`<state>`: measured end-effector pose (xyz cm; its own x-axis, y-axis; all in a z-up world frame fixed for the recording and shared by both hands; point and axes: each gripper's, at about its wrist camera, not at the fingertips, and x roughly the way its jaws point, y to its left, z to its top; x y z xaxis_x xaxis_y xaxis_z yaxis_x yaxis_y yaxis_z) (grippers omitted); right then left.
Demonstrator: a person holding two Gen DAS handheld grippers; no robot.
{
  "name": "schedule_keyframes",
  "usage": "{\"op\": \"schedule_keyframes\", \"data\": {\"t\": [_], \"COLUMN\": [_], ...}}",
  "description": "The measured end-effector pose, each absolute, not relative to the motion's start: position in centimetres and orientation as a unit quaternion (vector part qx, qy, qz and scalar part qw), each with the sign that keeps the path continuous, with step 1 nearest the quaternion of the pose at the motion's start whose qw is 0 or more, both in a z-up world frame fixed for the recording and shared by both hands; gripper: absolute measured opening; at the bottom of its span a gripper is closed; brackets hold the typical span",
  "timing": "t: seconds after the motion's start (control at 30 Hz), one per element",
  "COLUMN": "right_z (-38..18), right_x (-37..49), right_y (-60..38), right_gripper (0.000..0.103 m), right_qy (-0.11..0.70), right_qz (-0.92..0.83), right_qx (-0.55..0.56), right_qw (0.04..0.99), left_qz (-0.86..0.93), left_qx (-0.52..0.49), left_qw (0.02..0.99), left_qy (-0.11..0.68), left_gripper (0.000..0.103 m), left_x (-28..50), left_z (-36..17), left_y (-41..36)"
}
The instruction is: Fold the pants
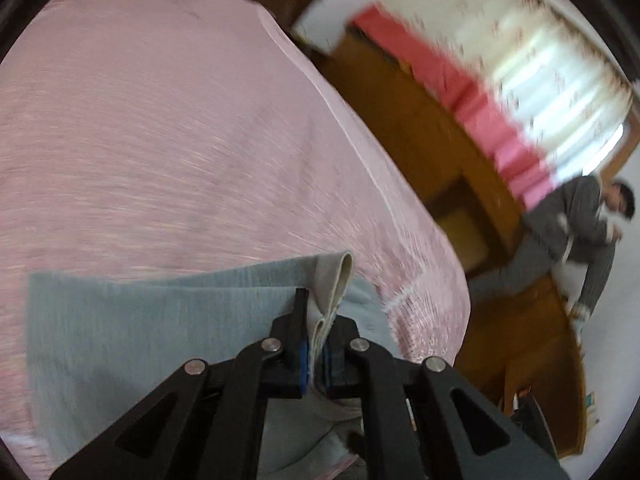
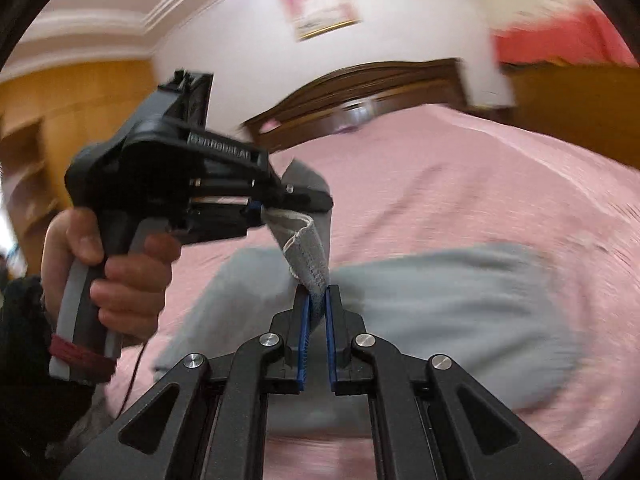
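Observation:
Light grey-blue pants [image 1: 120, 320] lie on a pink bedspread [image 1: 160, 140]. My left gripper [image 1: 318, 312] is shut on a folded edge of the pants, lifted off the bed. In the right wrist view the pants [image 2: 440, 300] spread across the bed, and my right gripper [image 2: 318, 296] is shut on another part of the same raised edge. The left gripper [image 2: 296, 200] shows there too, up and left of the right one, a hand on its handle. The hem hangs between the two grippers. Both views are motion-blurred.
A dark wooden headboard [image 2: 360, 84] stands at the bed's far end. A wooden floor [image 1: 420, 140] runs beside the bed's right edge. A person in grey [image 1: 580, 232] sits near a curtained window [image 1: 540, 60]. A framed picture [image 2: 320, 4] hangs on the wall.

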<state>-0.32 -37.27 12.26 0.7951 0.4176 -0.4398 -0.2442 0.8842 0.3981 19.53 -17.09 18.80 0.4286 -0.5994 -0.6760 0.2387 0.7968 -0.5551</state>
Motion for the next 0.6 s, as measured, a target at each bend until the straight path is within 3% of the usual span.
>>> {"op": "schedule_keyframes", "data": {"t": [0.13,0.23,0.3,0.4,0.5,0.6], "right_z": [11.5,11.7,11.3,10.9,11.8,12.9], "right_x": [-0.4,-2.0,-2.6,-2.6,-3.1,-2.6], "right_y": [-41.9,-43.0,-43.3,-45.0,-46.6,-45.5], "right_gripper": [0.007,0.007,0.011,0.04,0.042,0.046], "right_qy": [0.279,0.28,0.302,0.322,0.29,0.267], "right_qz": [0.137,0.105,0.069,-0.026,-0.029,0.067], "right_qx": [0.209,0.184,0.161,0.131,0.168,0.192], "right_qw": [0.927,0.936,0.937,0.937,0.942,0.942], "left_qz": [-0.267,-0.293,-0.305,-0.294,-0.221,-0.151], "left_qx": [-0.208,-0.157,-0.149,-0.153,-0.079,0.007], "left_qw": [0.773,0.77,0.78,0.833,0.895,0.915], "left_qy": [0.536,0.545,0.525,0.444,0.38,0.373], "left_gripper": [0.005,0.028,0.053,0.072,0.075,0.075], "left_x": [20.7,19.8,19.0,16.4,12.5,9.3], "left_z": [15.2,13.5,13.5,15.9,18.2,17.5], "left_y": [-25.1,-28.8,-28.2,-24.3,-20.5,-17.8]}}
